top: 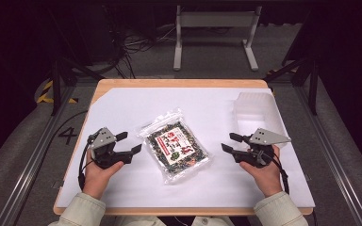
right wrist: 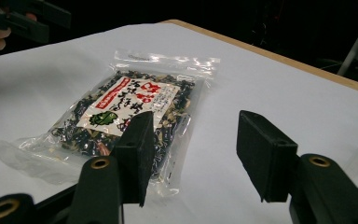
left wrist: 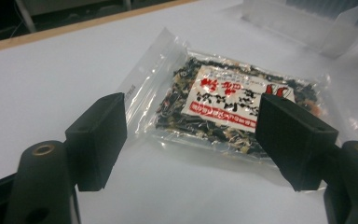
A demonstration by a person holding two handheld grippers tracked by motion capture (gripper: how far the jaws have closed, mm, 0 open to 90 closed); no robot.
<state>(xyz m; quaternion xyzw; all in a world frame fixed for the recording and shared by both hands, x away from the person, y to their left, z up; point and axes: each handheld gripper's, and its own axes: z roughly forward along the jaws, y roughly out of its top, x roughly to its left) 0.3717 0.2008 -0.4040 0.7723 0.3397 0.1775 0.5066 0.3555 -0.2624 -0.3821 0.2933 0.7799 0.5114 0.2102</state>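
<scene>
A clear plastic zip bag of dark dried food with a white and red label (top: 175, 146) lies flat at the centre of the high view, on the white sheet (top: 122, 106) covering the table. Lower left, the left gripper (top: 128, 142) sits just beside it, jaws apart, nothing between them. Lower right, the right gripper (top: 230, 142) faces it, jaws parted and empty. A frosted plastic box (top: 254, 104) stands upper right.

One clear packet (top: 175, 146) of dark dried food with a printed label; one translucent plastic container (top: 256, 107); two hand-held grippers, left gripper (top: 128, 143) and right gripper (top: 229, 142); one white sheet (top: 122, 108); one wooden table (top: 179, 83).
</scene>
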